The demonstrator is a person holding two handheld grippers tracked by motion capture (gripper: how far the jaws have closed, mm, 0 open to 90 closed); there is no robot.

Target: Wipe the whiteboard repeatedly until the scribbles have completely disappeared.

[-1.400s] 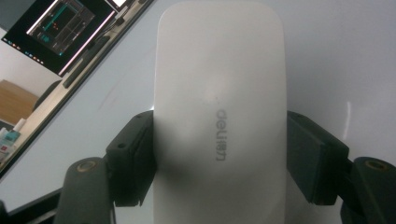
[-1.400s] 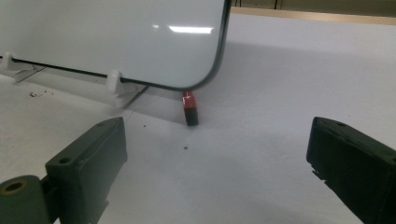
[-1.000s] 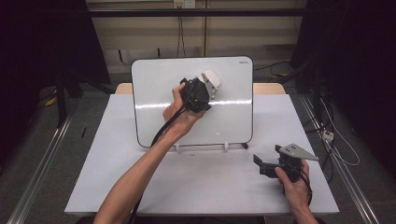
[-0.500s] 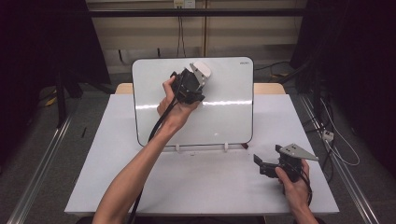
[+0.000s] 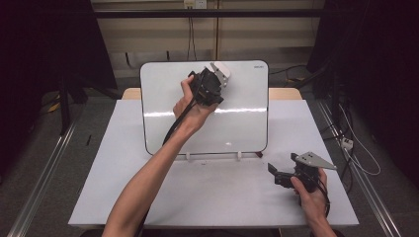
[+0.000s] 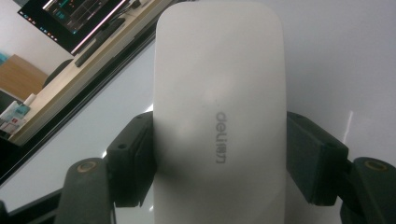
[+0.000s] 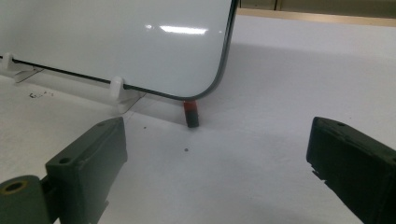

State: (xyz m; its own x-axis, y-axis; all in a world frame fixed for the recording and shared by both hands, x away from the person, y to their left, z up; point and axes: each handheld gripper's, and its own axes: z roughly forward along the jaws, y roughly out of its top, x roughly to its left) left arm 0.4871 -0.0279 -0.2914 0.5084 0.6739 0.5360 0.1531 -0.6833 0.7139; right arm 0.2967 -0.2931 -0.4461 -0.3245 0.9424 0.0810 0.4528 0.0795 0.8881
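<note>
Right gripper [image 5: 279,174] sits nearest, low on the white tabletop [image 5: 207,197] in front of the upright glossy white rectangular whiteboard [image 5: 247,123], jaws wide apart, empty. Left gripper [image 5: 216,79] is clamped on a white oblong plastic eraser [image 6: 219,112] against the whiteboard's top edge.

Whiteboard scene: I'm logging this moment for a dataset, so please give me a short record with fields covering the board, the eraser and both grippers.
whiteboard: propped upright on white clips on the table, surface looks blank
eraser: white, printed "deli", clamped between the left jaws
left gripper: raised at the board's upper part, eraser end toward the surface
right gripper: low over the table at the right, jaws apart, holding nothing
small dark object: under the board's lower corner
</note>
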